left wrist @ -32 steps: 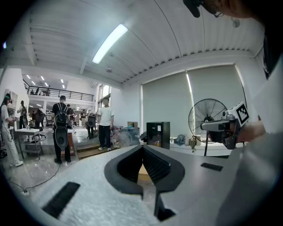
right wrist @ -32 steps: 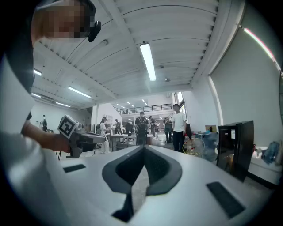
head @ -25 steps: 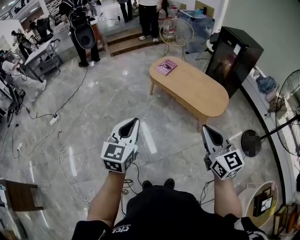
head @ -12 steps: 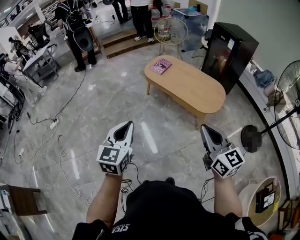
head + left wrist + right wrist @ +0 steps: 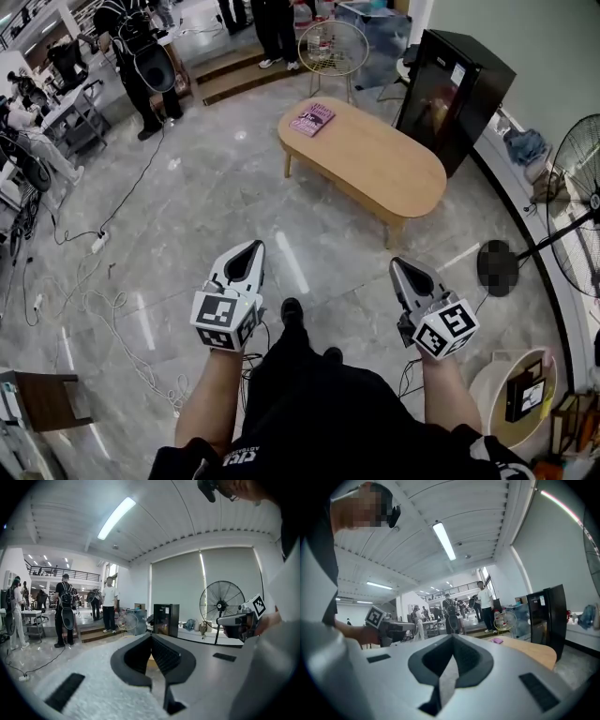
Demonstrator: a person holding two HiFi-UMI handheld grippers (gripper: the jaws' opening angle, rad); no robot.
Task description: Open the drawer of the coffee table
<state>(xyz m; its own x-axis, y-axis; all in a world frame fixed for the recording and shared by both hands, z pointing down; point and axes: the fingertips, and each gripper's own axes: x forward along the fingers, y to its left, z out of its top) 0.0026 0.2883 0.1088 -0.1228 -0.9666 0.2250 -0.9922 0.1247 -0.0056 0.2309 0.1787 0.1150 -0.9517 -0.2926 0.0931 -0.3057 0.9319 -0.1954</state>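
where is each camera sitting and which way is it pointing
Head view: on the person's head, looking steeply down and ahead at the coffee table; shows both forearms, a shoe, the left tool and right tool.
Left gripper view: on the left tool, looking past its shut jaws at a black cabinet and fan; the right tool shows at right.
Right gripper view: on the right tool, looking past its shut jaws at the coffee table; the left tool shows at left.
Shared: both gripper views show the black cabinet.

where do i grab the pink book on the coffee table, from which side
The pink book lies flat on the coffee table, close to its far end's rim. Probably pinch the edge nearest that rim, coming in low from that end.
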